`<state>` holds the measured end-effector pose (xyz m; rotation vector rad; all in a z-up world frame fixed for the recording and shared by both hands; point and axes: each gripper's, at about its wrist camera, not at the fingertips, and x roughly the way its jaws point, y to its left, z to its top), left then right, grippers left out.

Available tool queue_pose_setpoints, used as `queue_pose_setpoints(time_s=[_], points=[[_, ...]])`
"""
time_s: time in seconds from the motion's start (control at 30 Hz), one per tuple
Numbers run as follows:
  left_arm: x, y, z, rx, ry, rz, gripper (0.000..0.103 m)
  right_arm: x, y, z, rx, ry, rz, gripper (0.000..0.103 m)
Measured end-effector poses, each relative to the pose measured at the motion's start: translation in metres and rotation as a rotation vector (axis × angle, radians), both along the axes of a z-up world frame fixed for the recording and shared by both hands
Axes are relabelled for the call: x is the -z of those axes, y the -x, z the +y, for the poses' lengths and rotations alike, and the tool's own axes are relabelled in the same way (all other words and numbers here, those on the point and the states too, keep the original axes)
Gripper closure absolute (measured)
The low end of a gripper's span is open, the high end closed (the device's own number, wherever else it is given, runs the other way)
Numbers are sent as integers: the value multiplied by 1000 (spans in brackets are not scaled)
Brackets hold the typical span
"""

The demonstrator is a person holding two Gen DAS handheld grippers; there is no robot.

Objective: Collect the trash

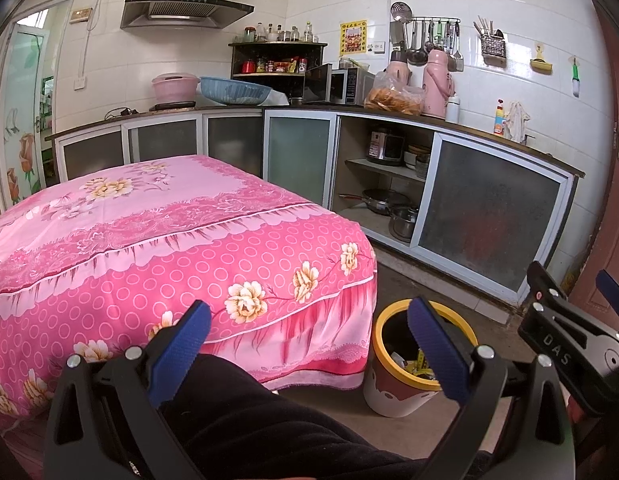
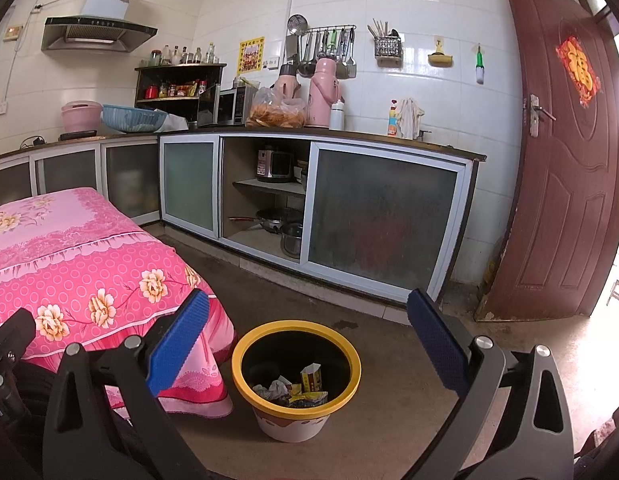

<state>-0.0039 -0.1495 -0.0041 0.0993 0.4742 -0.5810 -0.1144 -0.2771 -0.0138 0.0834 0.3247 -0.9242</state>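
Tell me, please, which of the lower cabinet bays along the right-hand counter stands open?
The middle bay, between two frosted panels: it shows a cooker on its shelf and pans below. The others are shut.

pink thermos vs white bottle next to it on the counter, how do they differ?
The pink thermos is taller and wider than the white bottle. The pink thermos has a side handle; the white bottle looks plain, with a darker cap. Both stand upright on the counter against the tiled wall, close together; whether they touch is unclear.
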Motion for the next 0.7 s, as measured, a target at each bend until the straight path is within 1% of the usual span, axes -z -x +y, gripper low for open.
queue_pose_setpoints(time_s=[0.7], points=[[0, 1, 0, -2, 3, 2, 8, -1, -1, -1, 0, -2, 2, 8]])
